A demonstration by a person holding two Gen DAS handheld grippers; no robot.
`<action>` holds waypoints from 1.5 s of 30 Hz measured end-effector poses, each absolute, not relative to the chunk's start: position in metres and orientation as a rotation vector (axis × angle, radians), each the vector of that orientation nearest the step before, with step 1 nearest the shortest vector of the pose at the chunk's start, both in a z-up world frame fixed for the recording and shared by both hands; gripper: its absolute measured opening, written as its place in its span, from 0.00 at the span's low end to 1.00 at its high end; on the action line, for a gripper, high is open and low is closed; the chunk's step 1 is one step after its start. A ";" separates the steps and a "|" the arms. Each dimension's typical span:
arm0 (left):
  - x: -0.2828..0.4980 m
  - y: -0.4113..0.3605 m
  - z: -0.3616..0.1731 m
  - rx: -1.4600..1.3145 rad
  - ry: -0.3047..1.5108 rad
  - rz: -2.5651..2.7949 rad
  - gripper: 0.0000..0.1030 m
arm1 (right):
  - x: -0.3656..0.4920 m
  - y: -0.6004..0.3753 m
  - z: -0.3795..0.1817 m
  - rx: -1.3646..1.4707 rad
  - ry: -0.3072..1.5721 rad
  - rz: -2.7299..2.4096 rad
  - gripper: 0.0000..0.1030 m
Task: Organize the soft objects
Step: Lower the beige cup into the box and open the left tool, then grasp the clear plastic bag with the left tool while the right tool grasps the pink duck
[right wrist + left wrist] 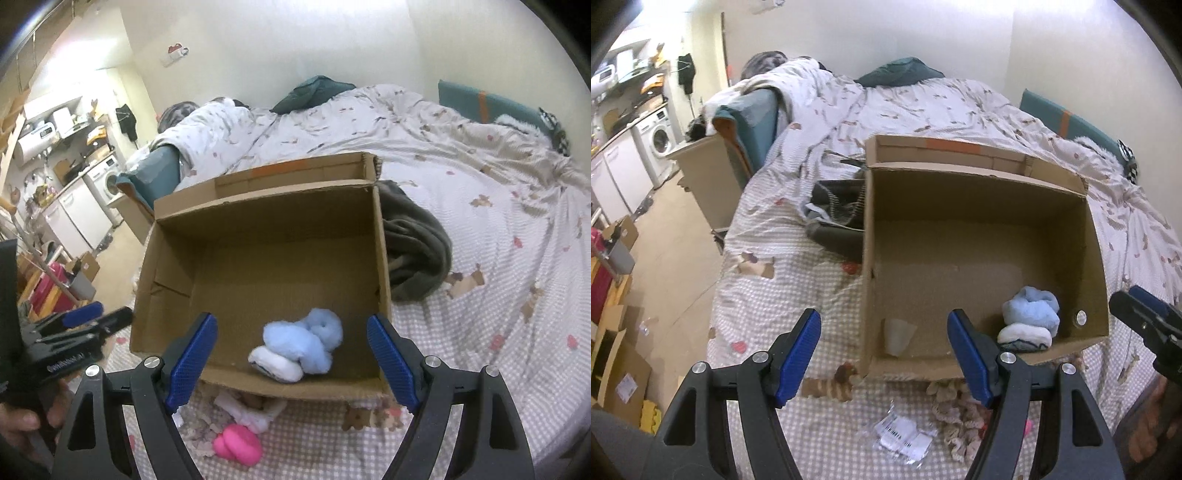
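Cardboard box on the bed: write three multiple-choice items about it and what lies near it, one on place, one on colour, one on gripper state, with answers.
1. Where is the light blue fluffy bundle?
A. inside the cardboard box
B. on the floor
C. on the dark blanket

2. What colour is the soft item on the bedspread in front of the box?
A. green
B. pink
C. black

3. How is the right gripper?
A. shut on a sock
B. shut and empty
C. open

Answers: A, it rests on the box floor; B, bright pink in the right wrist view; C, its fingers stand apart with nothing between.
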State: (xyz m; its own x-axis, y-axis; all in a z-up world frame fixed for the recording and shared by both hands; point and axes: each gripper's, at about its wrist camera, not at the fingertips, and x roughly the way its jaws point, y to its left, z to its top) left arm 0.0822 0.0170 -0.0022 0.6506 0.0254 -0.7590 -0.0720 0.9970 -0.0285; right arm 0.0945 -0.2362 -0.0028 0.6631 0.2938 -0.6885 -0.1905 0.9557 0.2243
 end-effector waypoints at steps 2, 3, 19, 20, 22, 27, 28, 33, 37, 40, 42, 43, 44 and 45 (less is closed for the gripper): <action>0.077 0.020 0.001 -0.065 0.855 0.059 0.66 | 0.088 -0.237 -0.001 0.133 0.800 0.264 0.86; 0.073 0.022 0.002 -0.068 0.855 0.063 0.66 | 0.085 -0.237 -0.001 0.130 0.804 0.264 0.86; 0.039 0.033 0.002 -0.104 0.885 0.100 0.67 | 0.048 -0.245 0.000 0.210 0.868 0.178 0.95; 0.039 0.035 0.001 -0.107 0.889 0.106 0.67 | 0.048 -0.246 -0.002 0.220 0.873 0.188 0.95; 0.039 0.038 -0.002 -0.108 0.900 0.123 0.67 | 0.048 -0.247 -0.005 0.231 0.887 0.205 0.95; 0.042 0.043 -0.014 -0.110 0.954 0.144 0.67 | 0.052 -0.247 -0.015 0.240 0.928 0.211 0.95; 0.043 0.044 -0.017 -0.112 0.966 0.147 0.67 | 0.053 -0.248 -0.017 0.248 0.934 0.205 0.95; 0.048 0.050 -0.032 -0.130 1.038 0.174 0.67 | 0.055 -0.245 -0.022 0.225 0.949 0.185 0.95; 0.050 0.058 -0.037 -0.172 1.063 0.183 0.67 | 0.056 -0.240 -0.033 0.210 0.992 0.216 0.95; 0.053 0.062 -0.047 -0.219 1.110 0.172 0.67 | 0.057 -0.236 -0.035 0.195 0.997 0.230 0.95; 0.055 0.063 -0.056 -0.241 1.157 0.171 0.67 | 0.058 -0.234 -0.037 0.189 1.001 0.234 0.95; 0.057 0.063 -0.063 -0.254 1.188 0.168 0.67 | 0.059 -0.234 -0.039 0.193 1.007 0.237 0.95; 0.060 0.062 -0.070 -0.273 1.224 0.159 0.67 | 0.060 -0.234 -0.040 0.199 1.012 0.241 0.95; 0.063 0.061 -0.078 -0.296 1.257 0.139 0.67 | 0.061 -0.234 -0.042 0.205 1.019 0.243 0.95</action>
State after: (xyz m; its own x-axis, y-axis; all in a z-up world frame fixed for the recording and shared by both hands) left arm 0.0626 0.0606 -0.0776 0.3062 -0.0582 -0.9502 -0.2646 0.9536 -0.1437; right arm 0.0613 -0.2340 -0.0416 0.5014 0.2942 -0.8137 -0.1047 0.9541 0.2805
